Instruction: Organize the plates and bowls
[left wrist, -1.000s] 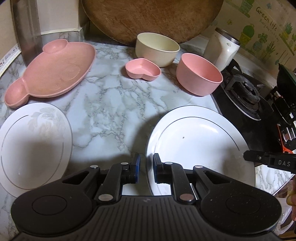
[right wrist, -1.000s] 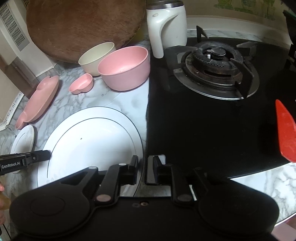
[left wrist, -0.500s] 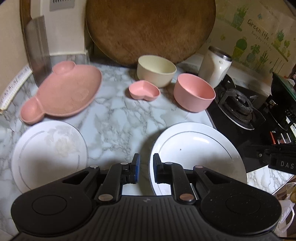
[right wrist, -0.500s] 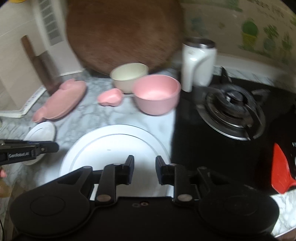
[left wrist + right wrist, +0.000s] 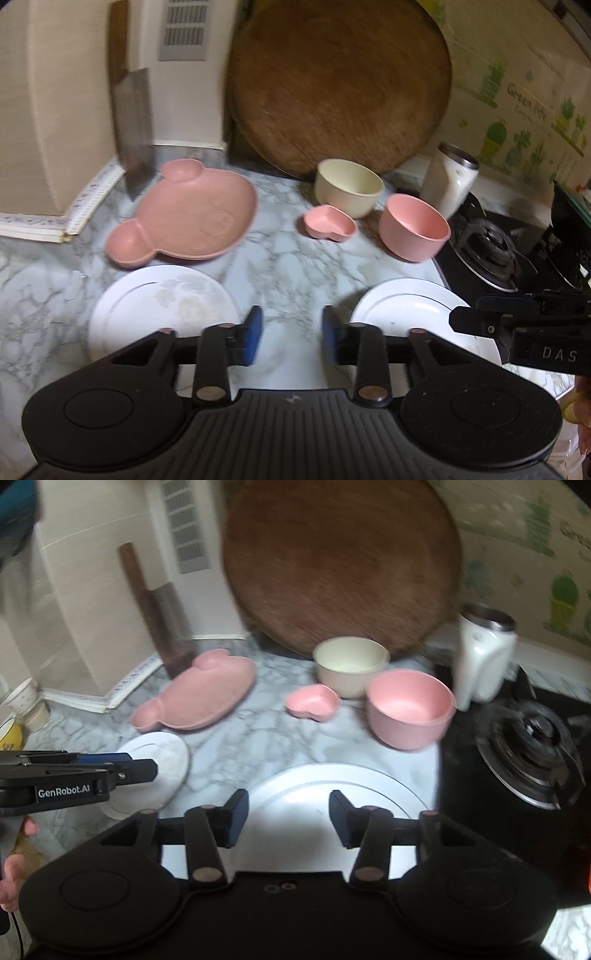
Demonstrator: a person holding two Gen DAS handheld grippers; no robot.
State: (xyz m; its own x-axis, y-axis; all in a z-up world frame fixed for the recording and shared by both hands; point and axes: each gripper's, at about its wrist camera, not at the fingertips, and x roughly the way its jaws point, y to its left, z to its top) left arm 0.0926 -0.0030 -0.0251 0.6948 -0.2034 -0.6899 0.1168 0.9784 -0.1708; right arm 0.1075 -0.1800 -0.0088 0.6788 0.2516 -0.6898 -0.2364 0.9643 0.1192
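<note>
1. Marble-patterned counter (image 5: 291, 254) carries every dish, all of them separate and none stacked: a pink bear-shaped plate (image 5: 188, 218) far left, a cream bowl (image 5: 349, 186), a pink heart-shaped dish (image 5: 330, 225) and a pink bowl (image 5: 415, 227) far right, a small white plate (image 5: 159, 306) near left, and a large white plate (image 5: 332, 794) near right.
2. Neither claw holds anything. The left claw (image 5: 291, 338) is spread above bare counter between the two white plates, and the right claw (image 5: 288, 818) is spread over the large white plate.
3. Glazed plates lying flat offer little to pinch; a grasp on the thin rim may slip, and the plate could drop back and chip.
4. The large white plate sits just beside the black gas stove (image 5: 532, 734), so a sideways push could slide it onto the hob or against the burner.
5. The two claws work close together, and crossing paths might knock them into each other.
6. Reaching far for the bowls risks bumping the white kettle (image 5: 484, 661) or the round wooden board (image 5: 340, 85) leaning on the wall.
7. Both views are blurred, so rim positions are hard to judge.
</note>
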